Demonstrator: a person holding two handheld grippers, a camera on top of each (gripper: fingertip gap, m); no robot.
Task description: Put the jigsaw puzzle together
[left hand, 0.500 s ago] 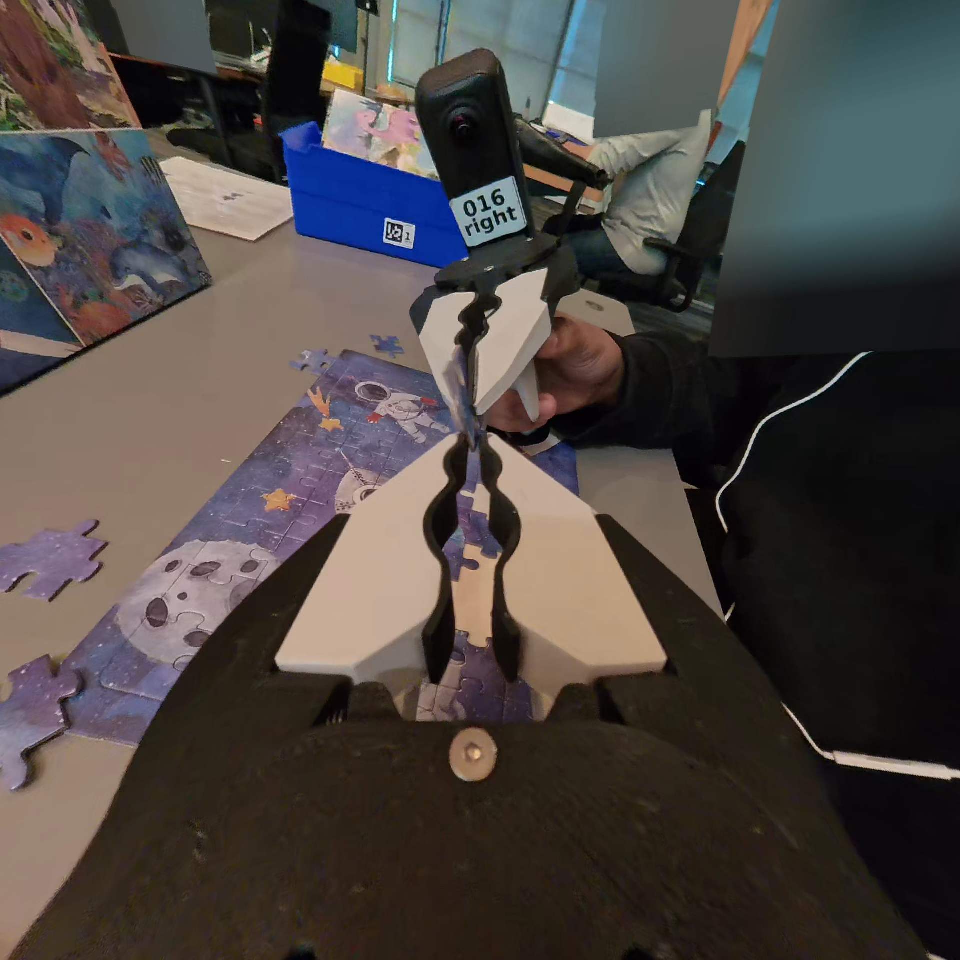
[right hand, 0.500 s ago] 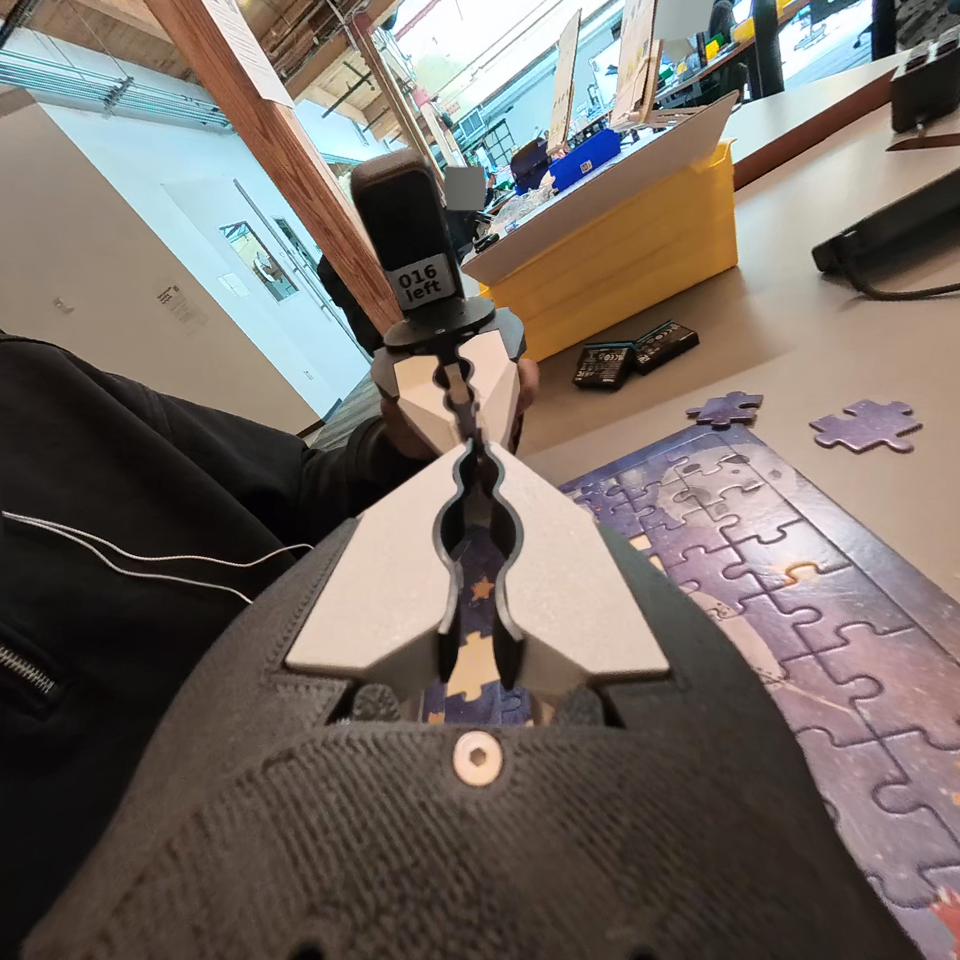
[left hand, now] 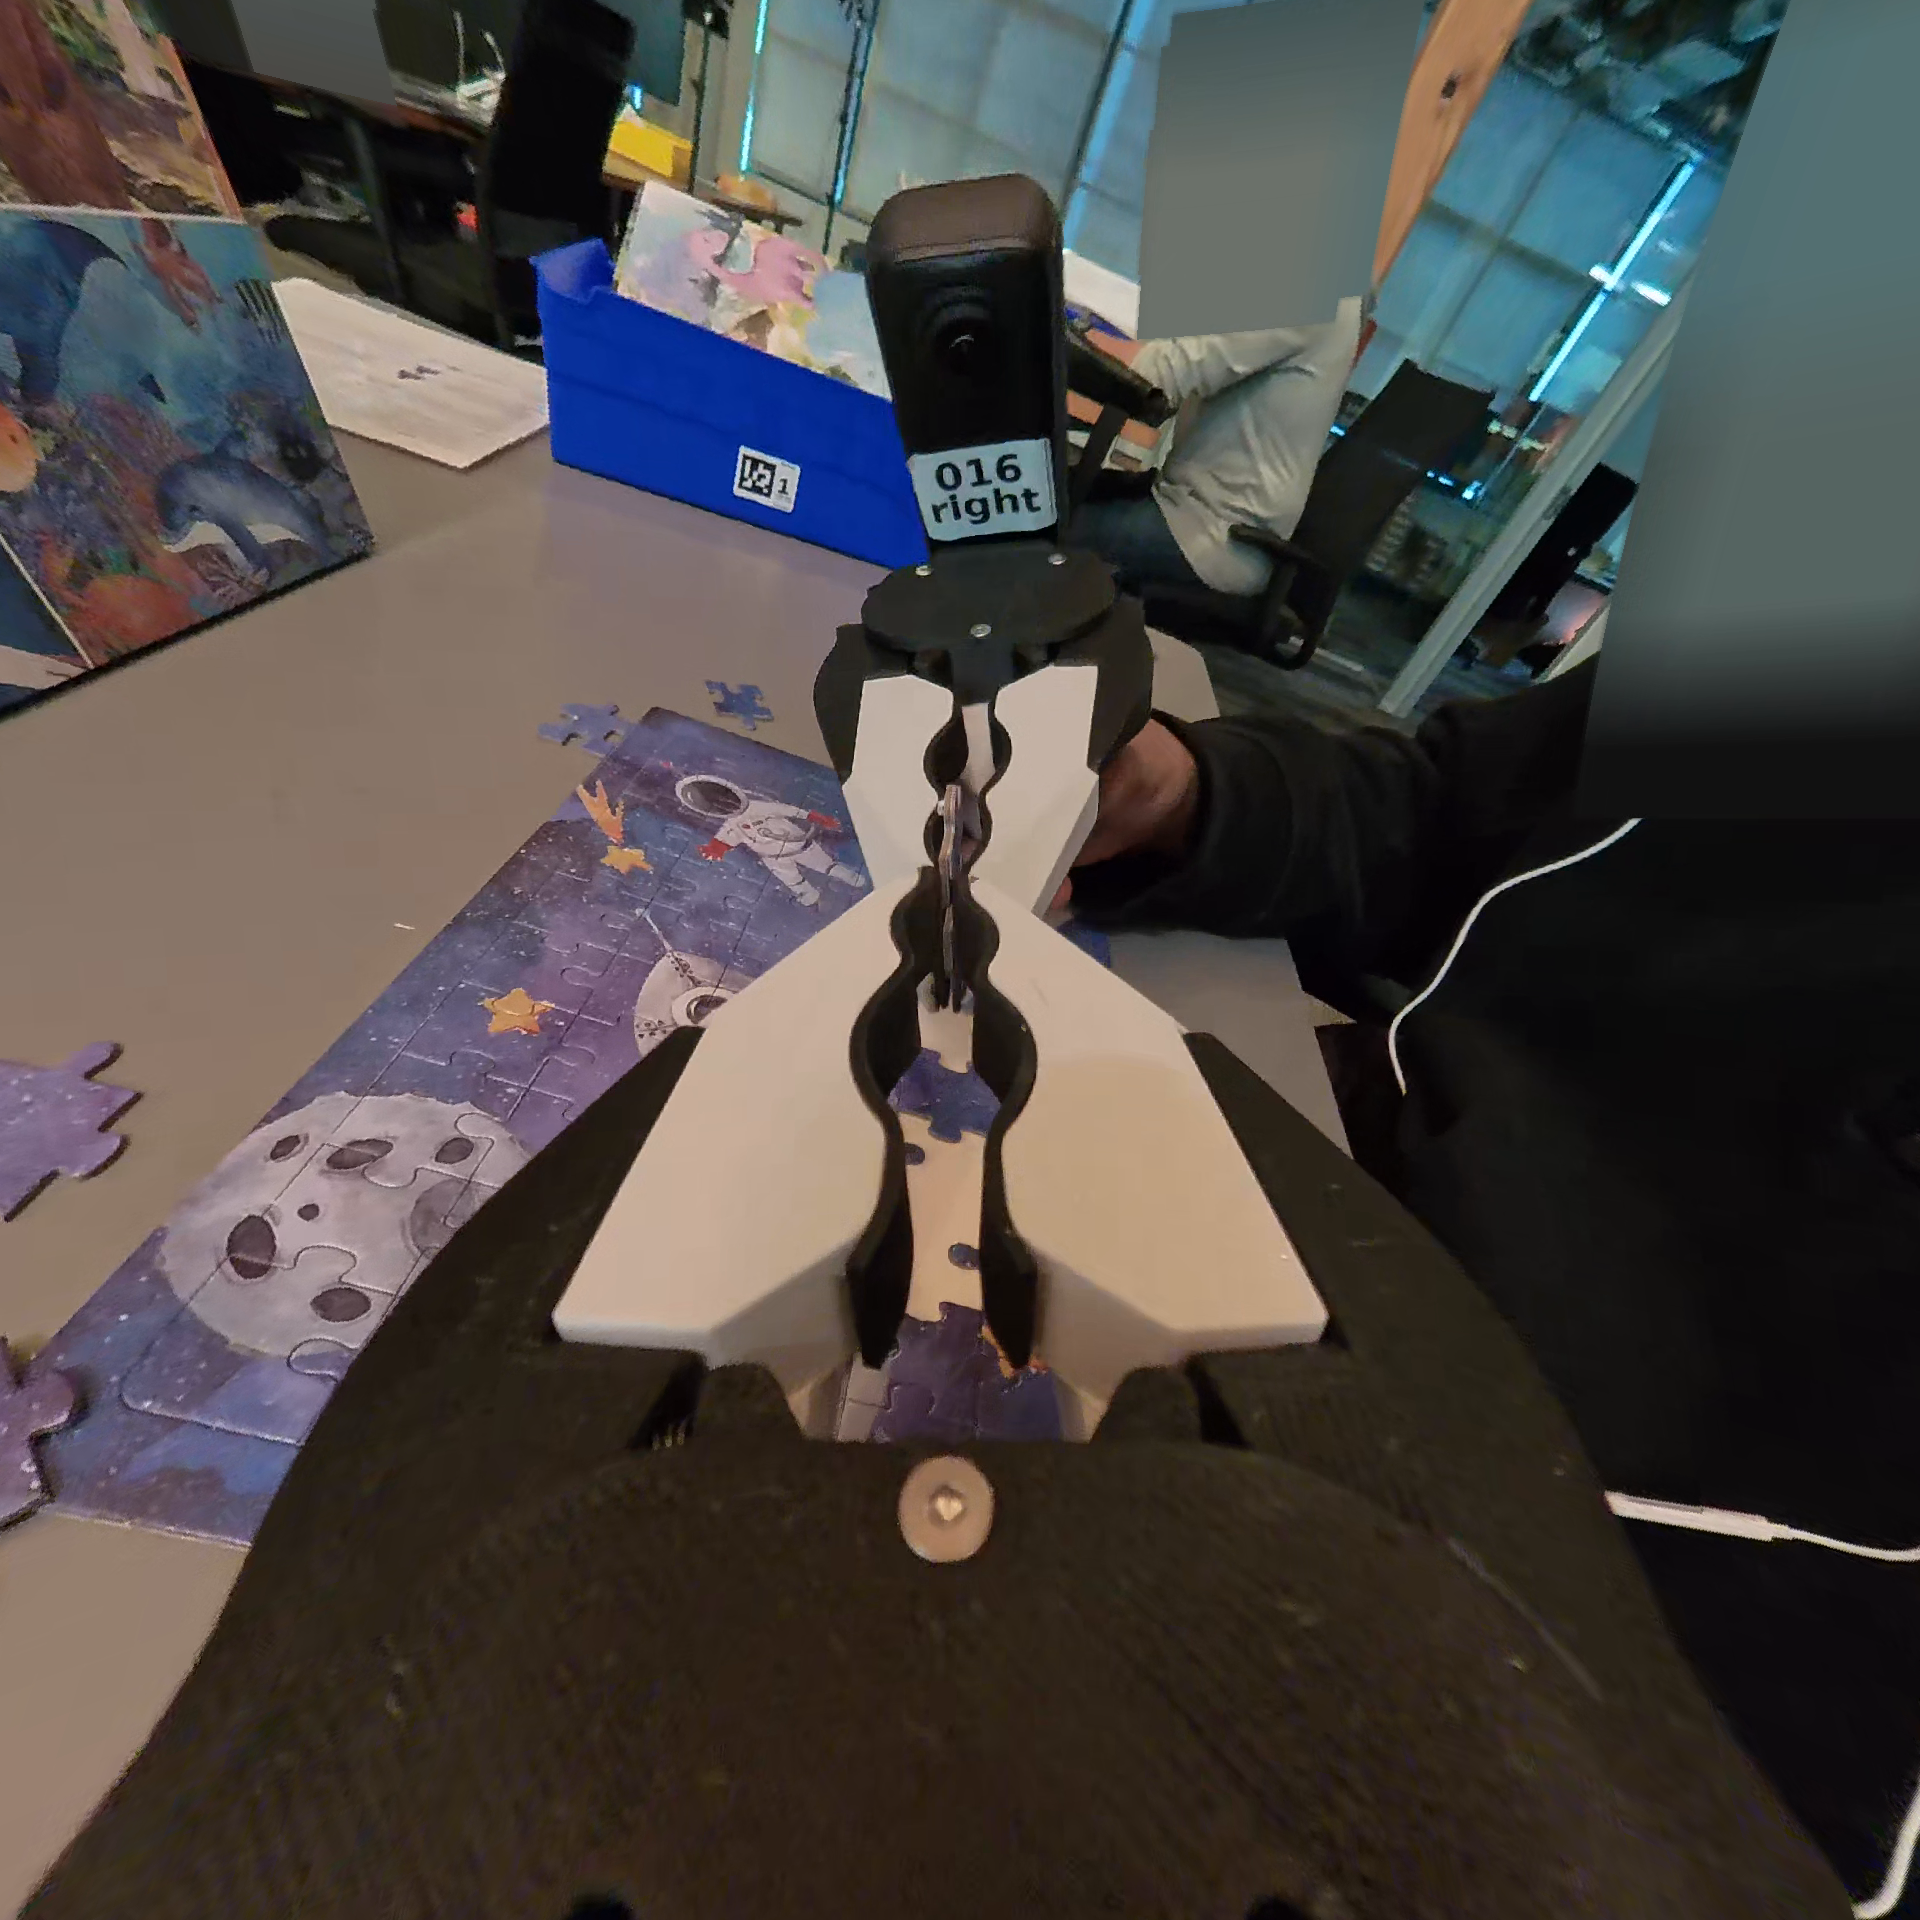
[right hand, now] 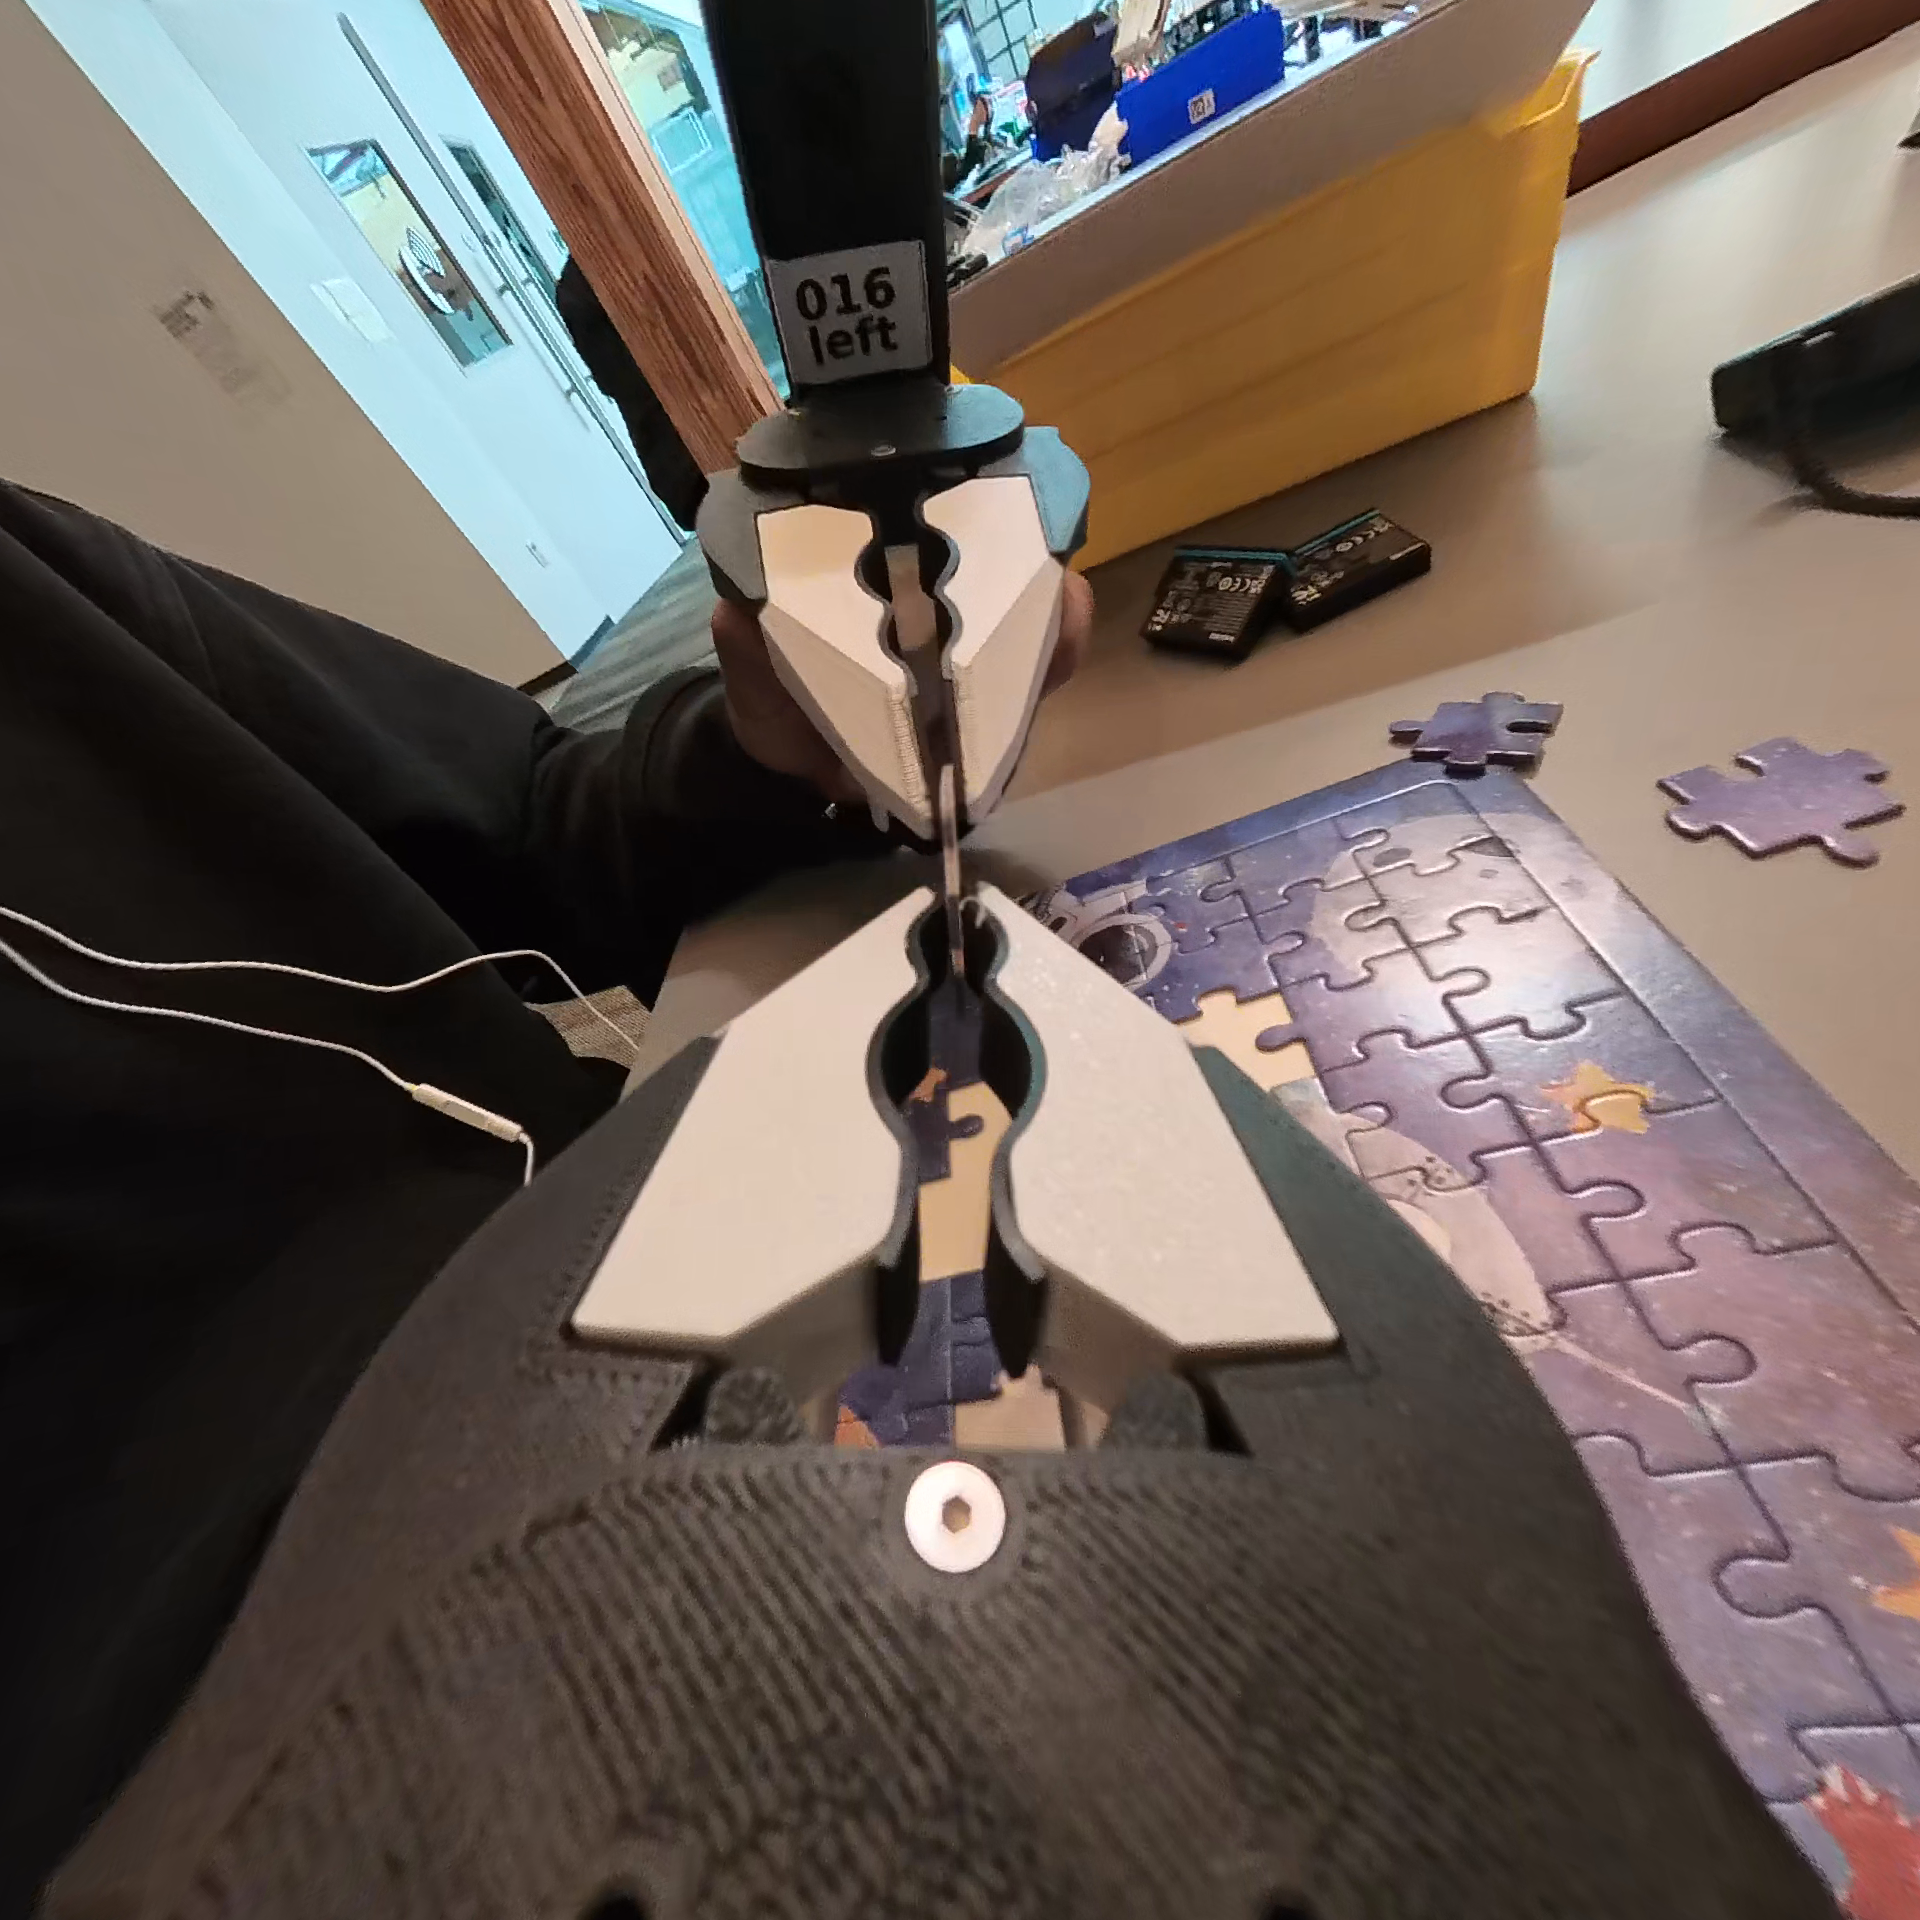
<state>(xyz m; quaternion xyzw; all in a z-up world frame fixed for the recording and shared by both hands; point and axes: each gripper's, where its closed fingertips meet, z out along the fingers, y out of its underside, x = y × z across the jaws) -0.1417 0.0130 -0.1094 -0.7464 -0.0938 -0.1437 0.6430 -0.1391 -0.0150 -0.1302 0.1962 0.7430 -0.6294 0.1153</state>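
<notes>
The space-themed jigsaw puzzle (left hand: 499, 1039) lies mostly assembled on the grey table, and also shows in the right wrist view (right hand: 1558, 1091). It has a bare tan slot (right hand: 1236, 1039) near its near edge. My two grippers face each other tip to tip above that edge. A purple puzzle piece (left hand: 950, 831) is held edge-on between them, and also shows in the right wrist view (right hand: 948, 862). My left gripper (left hand: 948, 888) is shut on one end and my right gripper (right hand: 951, 914) on the other. Loose purple pieces lie beside the puzzle (left hand: 57, 1122) (right hand: 1782, 800).
A blue bin (left hand: 707, 416) and a picture box (left hand: 156, 416) stand at the back. A yellow bin (right hand: 1299, 312), two black batteries (right hand: 1278, 592) and a black device with a cable (right hand: 1818, 384) sit beyond the puzzle. A person sits behind the table (left hand: 1247, 436). The grippers are tip to tip, or close to it.
The two grippers have moved closer together. The piece that the right gripper held now also sits between the left gripper's fingertips.
</notes>
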